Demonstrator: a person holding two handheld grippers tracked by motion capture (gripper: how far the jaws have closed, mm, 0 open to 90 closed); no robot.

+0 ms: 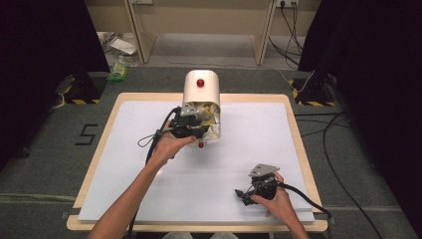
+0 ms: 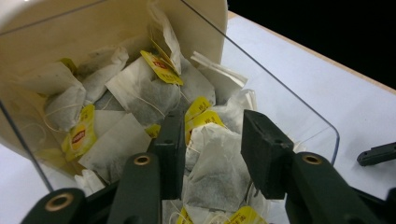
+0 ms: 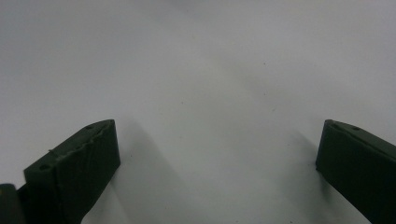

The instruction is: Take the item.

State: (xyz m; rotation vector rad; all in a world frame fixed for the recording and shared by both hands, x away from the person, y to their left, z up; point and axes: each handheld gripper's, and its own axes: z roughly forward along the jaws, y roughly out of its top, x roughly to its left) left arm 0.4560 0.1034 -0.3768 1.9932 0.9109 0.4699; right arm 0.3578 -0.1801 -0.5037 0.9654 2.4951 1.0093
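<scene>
Dispenser [image 1: 201,88]: cream, round-topped box with a red knob, standing at the far middle of the white table [image 1: 259,144], its clear front flap tipped open toward the person

Left gripper [image 1: 191,127]: at the dispenser's open mouth, jaws pushed in among the tea bags

Left gripper view: one tea bag [image 2: 212,168] lies between the two black jaws, flanked closely by both; whether the pads already press on it cannot be told (yellow tags and white strings lie all around it)

High view: the bags are a pale jumble behind the gripper, no single one to be made out

Right gripper [image 1: 247,195]: resting low on the table near the front right edge, well apart from the dispenser

Right gripper view: jaws spread wide, released, bare white table [image 3: 205,93] between them
</scene>
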